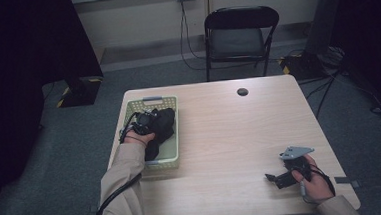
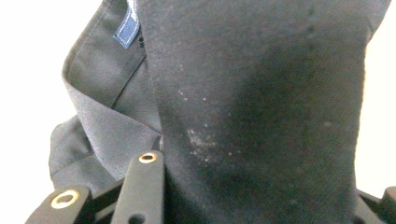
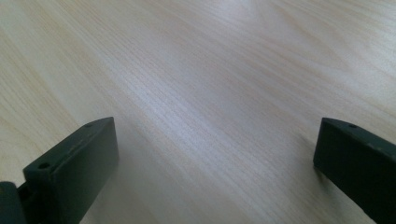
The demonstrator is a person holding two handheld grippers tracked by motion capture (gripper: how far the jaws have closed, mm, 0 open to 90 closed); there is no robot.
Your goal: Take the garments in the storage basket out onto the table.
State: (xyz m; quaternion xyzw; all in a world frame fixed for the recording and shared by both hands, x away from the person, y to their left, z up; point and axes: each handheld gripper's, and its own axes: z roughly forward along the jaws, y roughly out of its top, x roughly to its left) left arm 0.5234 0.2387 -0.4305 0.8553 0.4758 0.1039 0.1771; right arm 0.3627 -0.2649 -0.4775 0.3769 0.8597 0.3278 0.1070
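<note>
A pale green plastic basket (image 1: 169, 161) stands on the left part of the wooden table (image 1: 230, 135) with a black garment (image 1: 163, 124) bundled in it. My left gripper (image 1: 142, 123) reaches into the basket and is shut on that garment. In the left gripper view the dark cloth (image 2: 252, 93) bulges up between the jaws of the left gripper (image 2: 268, 177), and a small blue label (image 2: 126, 30) shows on a grey fold. My right gripper (image 1: 273, 178) rests near the table's front right, open, and in its own view the right gripper (image 3: 215, 128) has bare wood between its jaws.
A black folding chair (image 1: 239, 34) stands beyond the far edge of the table. A small dark round disc (image 1: 242, 92) sits near the table's far edge. Cables run across the grey floor at the right (image 1: 327, 86).
</note>
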